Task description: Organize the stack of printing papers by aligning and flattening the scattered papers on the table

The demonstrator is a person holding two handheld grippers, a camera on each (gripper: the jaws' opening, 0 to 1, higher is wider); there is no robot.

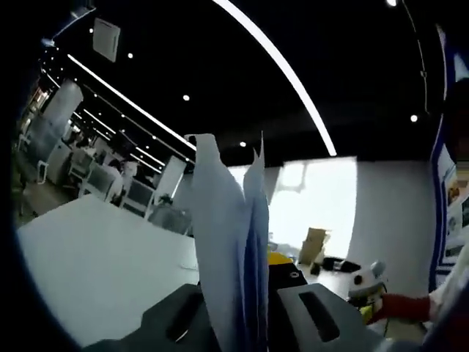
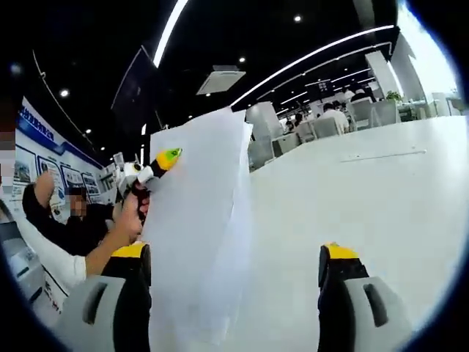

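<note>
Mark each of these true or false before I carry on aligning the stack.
1. The left gripper is shut on the papers. True.
2. The right gripper is clamped shut. False: its jaws stand wide apart, the papers against its left jaw.
3. The papers lie flat on the white table. False: they stand upright.
4. Another person's hand holds a gripper beyond the papers. True.
</note>
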